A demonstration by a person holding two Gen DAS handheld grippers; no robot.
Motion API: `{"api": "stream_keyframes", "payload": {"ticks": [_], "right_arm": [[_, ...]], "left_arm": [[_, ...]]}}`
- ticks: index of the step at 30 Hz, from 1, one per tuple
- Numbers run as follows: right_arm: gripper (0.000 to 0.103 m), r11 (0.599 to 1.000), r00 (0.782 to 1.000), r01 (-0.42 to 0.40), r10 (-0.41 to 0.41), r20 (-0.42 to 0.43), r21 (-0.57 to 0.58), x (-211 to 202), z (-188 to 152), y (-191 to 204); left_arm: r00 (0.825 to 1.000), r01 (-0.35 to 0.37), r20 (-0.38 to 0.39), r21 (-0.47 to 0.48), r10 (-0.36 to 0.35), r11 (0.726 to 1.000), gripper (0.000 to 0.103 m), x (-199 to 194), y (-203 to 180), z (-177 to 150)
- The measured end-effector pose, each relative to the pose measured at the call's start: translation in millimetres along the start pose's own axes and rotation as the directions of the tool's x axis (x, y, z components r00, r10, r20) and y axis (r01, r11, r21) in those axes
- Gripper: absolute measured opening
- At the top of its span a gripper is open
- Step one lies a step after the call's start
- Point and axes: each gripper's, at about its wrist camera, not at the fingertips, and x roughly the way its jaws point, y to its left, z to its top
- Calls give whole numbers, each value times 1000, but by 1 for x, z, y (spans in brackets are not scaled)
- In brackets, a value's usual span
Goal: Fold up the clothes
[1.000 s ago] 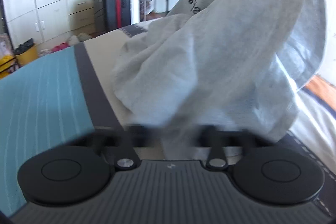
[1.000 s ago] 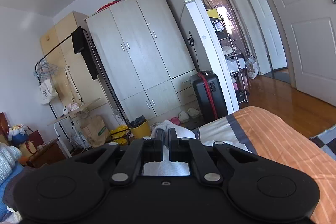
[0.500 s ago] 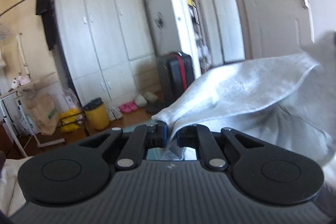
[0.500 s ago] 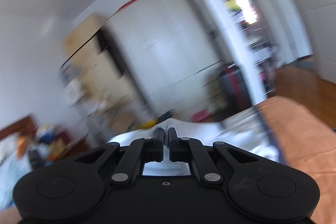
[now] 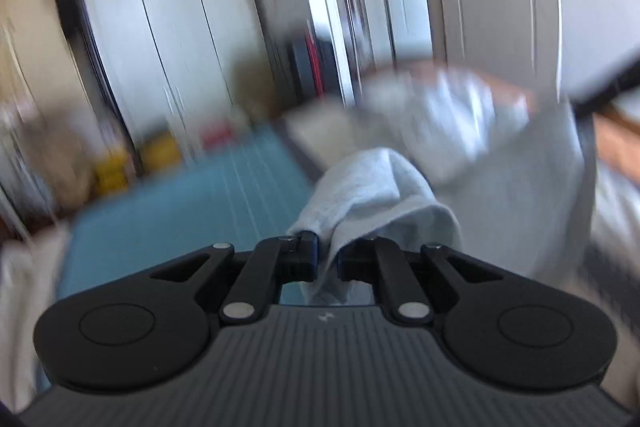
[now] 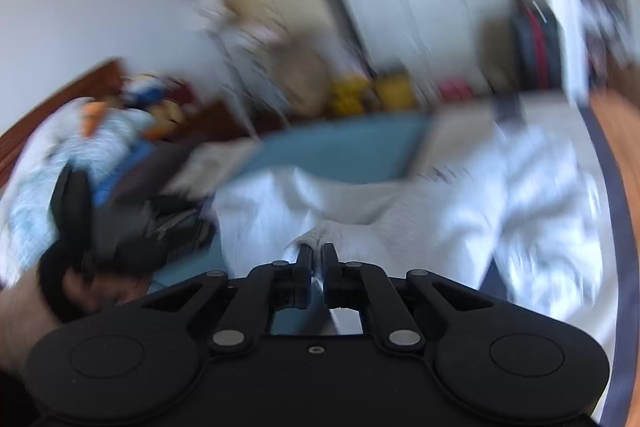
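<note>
I had the left gripper (image 5: 328, 259) clamped on a fold of the grey garment (image 5: 372, 187), jaws pinching cloth. My right gripper (image 6: 316, 263) gripped another edge. The garment hung over the bed (image 5: 192, 211), both views blurred.

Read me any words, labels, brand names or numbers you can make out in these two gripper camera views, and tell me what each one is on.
No readable text in either view.
Left gripper body: a small pale mark, too small to read.
Light grey garment: no print visible.
Wardrobe, dark suitcase, bedcover: motion-blurred, nothing legible.
</note>
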Motion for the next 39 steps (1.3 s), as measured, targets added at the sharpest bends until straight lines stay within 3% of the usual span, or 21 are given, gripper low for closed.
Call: {"api": "stream_keyframes", "payload": {"ticks": [2,5,9,13,15,18,22,26,28,31,34,37,39], "right_arm": [[8,997,999,31,-29,-41,68,12,2,-18],[22,986,997,69,-62,-48,150,15,4,-36],[49,970,996,82,-89,20,229,6,2,-47],[51,962,991,77,-102,82,261,0,7,-49],[55,965,985,105,-134,106,240,3,17,-50],[56,965,974,160,-188,122,207,27,41,-55],[56,936,949,292,-309,65,197,74,58,-75],[52,908,920,388,-392,-8,159,109,60,-76],[10,911,911,411,-411,16,19,119,55,-61],[5,856,859,510,-503,90,-87,113,53,-39],[4,784,778,618,-600,185,-54,77,52,-15],[1,640,643,760,-711,285,-118,39,44,9],[0,558,565,822,-770,297,-116,16,42,7]], "left_arm": [[996,66,-59,-40,-69,997,8,12,2,-6],[989,105,-99,-58,-110,993,12,19,9,2],[986,142,-76,-88,-148,986,45,4,26,18],[981,194,26,-149,-193,970,54,-39,55,28],[977,209,79,-193,-197,959,72,-51,74,31],[977,211,36,-257,-209,943,74,-26,97,51],[956,265,-50,-272,-289,925,74,43,107,73],[957,232,-111,-254,-267,939,72,114,91,65],[953,226,-142,-254,-267,940,71,134,79,50],[962,167,-161,-291,-220,942,71,147,68,31],[968,155,-150,-280,-203,947,71,143,62,25],[973,178,-102,-227,-205,958,71,130,53,24],[967,206,-103,-221,-233,953,71,128,49,23]]}}
